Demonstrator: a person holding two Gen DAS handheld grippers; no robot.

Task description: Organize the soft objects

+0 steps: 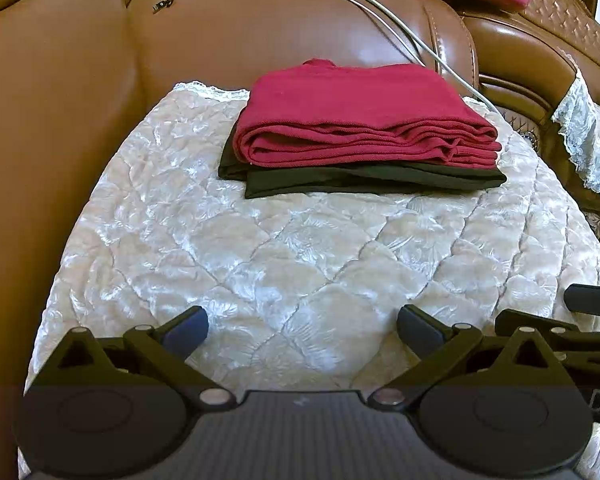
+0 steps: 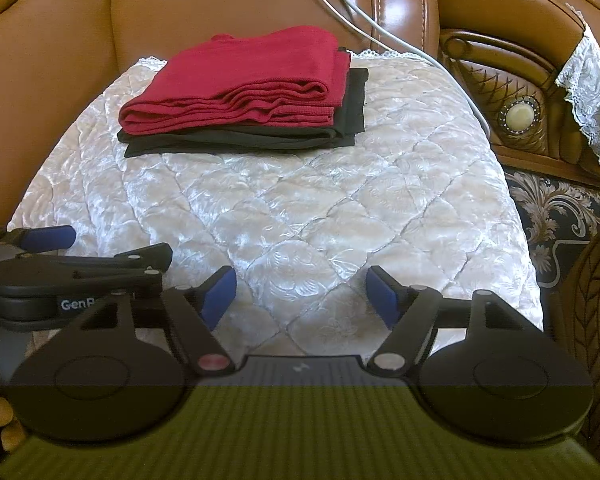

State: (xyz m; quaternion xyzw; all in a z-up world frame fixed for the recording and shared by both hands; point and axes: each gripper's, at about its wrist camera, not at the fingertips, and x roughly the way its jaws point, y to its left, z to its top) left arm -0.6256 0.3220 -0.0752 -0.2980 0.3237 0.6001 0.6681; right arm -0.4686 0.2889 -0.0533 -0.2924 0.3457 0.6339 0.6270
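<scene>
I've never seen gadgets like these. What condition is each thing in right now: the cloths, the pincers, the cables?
Red cloth: folded, lying on top of the black one.
Black cloth: folded flat, under the red one, on the quilted seat cover.
Left gripper: open, empty, above the cover.
Right gripper: open, empty, above the cover.
White cables: loose, draped down the sofa back.

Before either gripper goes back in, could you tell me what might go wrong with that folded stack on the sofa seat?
1. The red folded garment lies loosely on the black folded garment; a one-sided pinch could probably drag layers open and undo the folds.
2. White cables trail down the sofa backrest just behind the stack, so a far reach might snag them.
3. Left gripper and right gripper hover open, close together; they could collide.
</scene>
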